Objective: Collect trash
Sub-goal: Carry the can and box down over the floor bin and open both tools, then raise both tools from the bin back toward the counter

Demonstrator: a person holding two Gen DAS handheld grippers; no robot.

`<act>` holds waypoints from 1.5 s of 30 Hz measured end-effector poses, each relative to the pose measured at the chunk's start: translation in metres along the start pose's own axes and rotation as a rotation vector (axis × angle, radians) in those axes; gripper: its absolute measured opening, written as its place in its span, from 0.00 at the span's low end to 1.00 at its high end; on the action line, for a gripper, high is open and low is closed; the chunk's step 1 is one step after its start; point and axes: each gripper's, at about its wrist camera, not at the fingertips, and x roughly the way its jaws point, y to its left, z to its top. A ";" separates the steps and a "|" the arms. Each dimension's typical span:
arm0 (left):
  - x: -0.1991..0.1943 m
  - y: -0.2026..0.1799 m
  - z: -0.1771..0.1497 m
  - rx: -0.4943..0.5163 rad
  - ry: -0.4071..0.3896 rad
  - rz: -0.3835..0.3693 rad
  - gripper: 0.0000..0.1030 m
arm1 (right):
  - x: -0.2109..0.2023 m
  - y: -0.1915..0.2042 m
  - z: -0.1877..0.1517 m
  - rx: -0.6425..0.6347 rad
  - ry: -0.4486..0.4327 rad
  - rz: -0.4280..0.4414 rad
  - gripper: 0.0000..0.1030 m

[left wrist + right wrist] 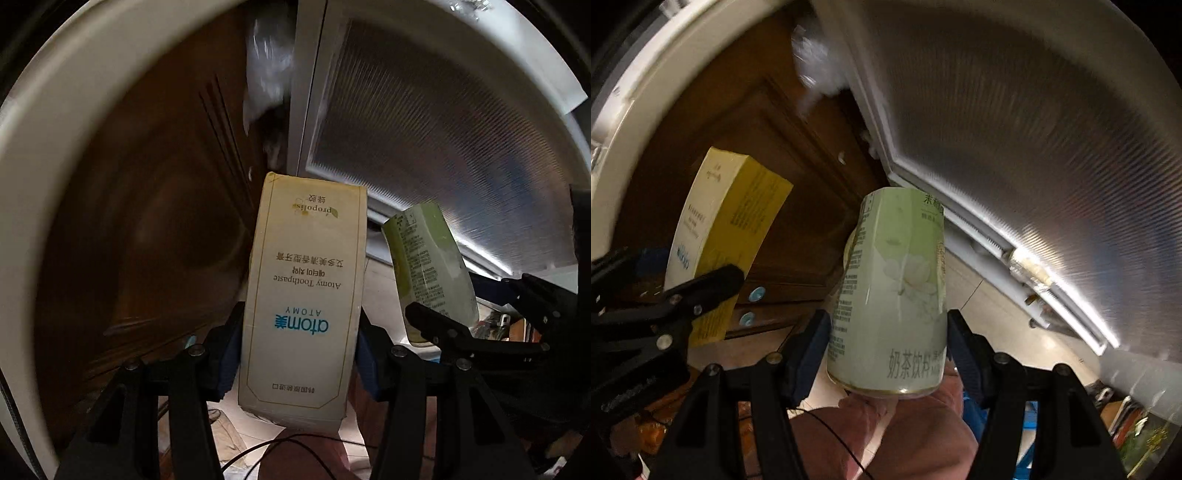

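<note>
Left gripper (299,354): clenched on toothpaste box (303,295), cream-coloured, printed "atom美 ATOMY" and "Atomy Toothpaste", lettering upside down toward the camera; box held upright between blue-padded fingers (225,354), raised clear of the floor. Same box (720,236) seen from the right wrist at far left, yellow side panel showing, gripped by the left gripper (701,284). Right gripper (886,354): clenched on pale green drink can (890,288), Chinese print on its side, held upright and slightly tilted, gold-rimmed end nearest the camera. Same can (432,273) seen from the left wrist just right of the box, apart from it, with the right gripper (443,325) beneath. Behind both items: brown wooden door (147,206) at left, white-framed frosted ribbed glass panel (436,133) at right, clear plastic bag (266,74) blurred in the gap between. Below: pale tiled floor (990,317).
</note>
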 end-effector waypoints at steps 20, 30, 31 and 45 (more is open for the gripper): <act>0.220 0.037 0.023 -0.041 0.070 -0.009 0.61 | 0.221 -0.040 0.027 -0.038 -0.056 0.078 0.64; 0.209 0.046 0.010 -0.033 0.042 0.032 0.84 | 0.226 -0.033 0.025 -0.085 -0.112 0.060 0.74; 0.205 0.045 0.009 -0.032 0.039 0.032 0.84 | 0.225 -0.034 0.025 -0.077 -0.108 0.058 0.74; 0.144 0.032 -0.003 -0.040 0.024 0.030 0.87 | 0.158 -0.037 0.017 -0.007 -0.063 0.049 0.74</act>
